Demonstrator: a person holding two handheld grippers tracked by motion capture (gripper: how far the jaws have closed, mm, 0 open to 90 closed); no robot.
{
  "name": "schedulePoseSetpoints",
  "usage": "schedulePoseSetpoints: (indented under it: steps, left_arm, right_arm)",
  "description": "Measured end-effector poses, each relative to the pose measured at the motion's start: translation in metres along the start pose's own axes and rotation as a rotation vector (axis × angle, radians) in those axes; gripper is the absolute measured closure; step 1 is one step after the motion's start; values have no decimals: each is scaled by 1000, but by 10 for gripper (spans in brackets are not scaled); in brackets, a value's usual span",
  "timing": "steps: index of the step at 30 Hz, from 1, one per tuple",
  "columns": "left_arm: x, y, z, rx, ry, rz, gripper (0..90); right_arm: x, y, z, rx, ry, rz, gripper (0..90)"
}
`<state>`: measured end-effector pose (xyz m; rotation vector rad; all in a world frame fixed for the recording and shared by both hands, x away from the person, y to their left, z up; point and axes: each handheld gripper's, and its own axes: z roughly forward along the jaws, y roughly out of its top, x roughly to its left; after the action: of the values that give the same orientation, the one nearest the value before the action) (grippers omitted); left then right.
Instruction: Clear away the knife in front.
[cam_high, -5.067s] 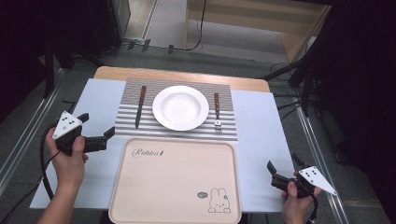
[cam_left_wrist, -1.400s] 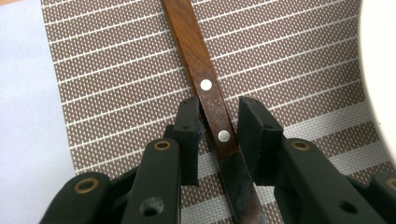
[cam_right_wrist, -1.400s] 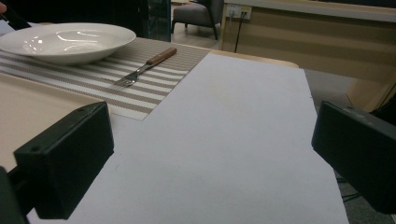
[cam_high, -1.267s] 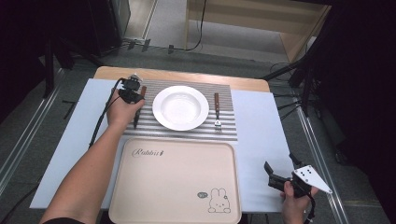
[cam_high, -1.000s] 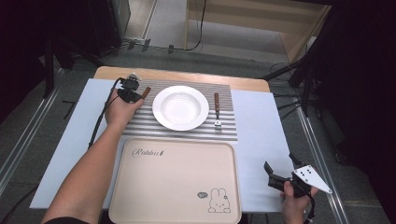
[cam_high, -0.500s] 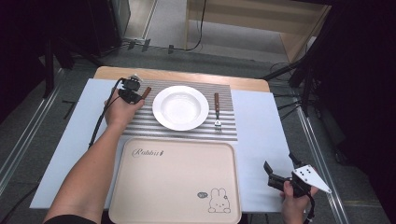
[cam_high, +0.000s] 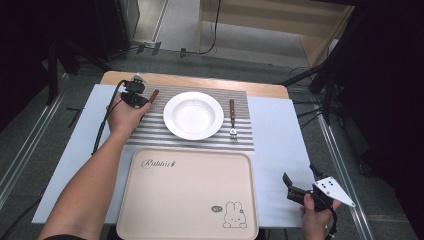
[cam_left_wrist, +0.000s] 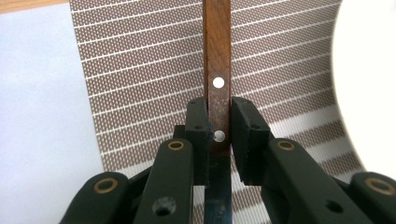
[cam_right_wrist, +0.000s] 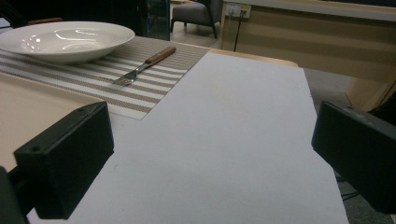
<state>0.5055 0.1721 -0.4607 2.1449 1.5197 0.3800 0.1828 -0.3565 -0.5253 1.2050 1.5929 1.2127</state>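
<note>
Dim surroundings frame a table (cam_high: 280, 150) covered with a pale sheet, on which a striped placemat (cam_high: 200, 142) lies at upper centre of the high view.

Tool state: the left gripper (cam_left_wrist: 218, 122), at the upper left of the high view (cam_high: 136, 97), has both jaws closed against the sides of the knife (cam_left_wrist: 217, 70), where the brown wooden handle meets the blade. The knife sits at the left edge of the placemat, just beside the white plate (cam_high: 193, 115); whether it is lifted off the mat cannot be told. The right gripper (cam_high: 300, 187), at the lower right of the high view, stands with jaws wide apart and nothing between them.

Risks, as judged:
- The grip is at one narrow spot on a slim handle. The knife could pivot or slip between the pads if lifted quickly.
- The plate rim is close; a swing toward it could knock the plate.
- The blade runs back under the gripper body, so its tip could drag on the mat.

Containers:
- Plate: empty.
- Beige tray (cam_high: 190, 197), bottom centre: empty, showing printed lettering and a rabbit figure.
- A fork (cam_high: 232, 120) lies on the mat right of the plate.
</note>
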Motion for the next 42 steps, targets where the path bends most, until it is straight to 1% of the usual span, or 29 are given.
schedulePoseSetpoints:
  steps: [4,6,8,11,13,14,19,20,22,23,25,27,29,33,34,36,37,39,41,42]
  left_arm:
    - [-3,-2,-11,-6,-22,18,758]
    - [-7,-5,-19,-19,-44,20,758]
    - [-8,-6,-21,-19,-42,22,758]
    - [-11,-11,-27,-19,-59,19,758]
    - [-13,-15,-32,-29,-49,36,758]
    - [-15,-18,-34,-39,-49,37,758]
    - [-20,-28,-45,-41,-84,47,758]
    - [-21,-31,-47,-46,-84,48,757]
    - [-23,-36,-48,-40,-81,58,757]
    - [-24,-38,-49,-43,-91,58,757]
    - [-26,-43,-52,-49,-91,57,757]
    - [-28,-50,-56,-61,-101,58,758]
    - [-29,-52,-58,-61,-98,65,758]
    - [-33,-60,-65,-88,-119,64,758]
    - [-35,-63,-67,-90,-120,73,758]
    - [-38,-66,-70,-96,-126,74,758]
    - [-40,-68,-71,-96,-128,81,758]
    - [-43,-72,-73,-103,-126,83,758]
    - [-45,-77,-76,-101,-134,89,758]
    - [-46,-79,-76,-109,-128,89,757]
  right_arm:
    - [0,0,0,0,0,0,0]
    - [0,0,0,-1,0,-1,0]
    - [0,0,0,-1,0,-1,0]
    - [0,0,0,-2,-1,1,0]
    - [0,0,0,-1,-2,8,0]
    - [0,0,0,-2,-1,7,0]
    - [0,0,0,-1,-2,5,0]
    - [0,0,0,0,-1,8,0]
    - [0,0,0,-1,-1,8,0]
    - [0,0,0,-1,-1,7,0]
    - [0,0,-1,-2,0,6,0]
    - [0,0,-1,-4,0,6,0]
    - [0,0,-1,-3,1,7,0]
    - [-1,0,0,-5,1,4,0]
    - [0,0,-1,-3,1,6,0]
    - [0,0,0,-4,1,4,0]
    - [0,0,0,-4,1,3,0]
    - [0,0,-1,-3,1,5,0]
    - [0,0,-1,-2,1,7,0]
    - [0,0,-1,-5,0,3,0]
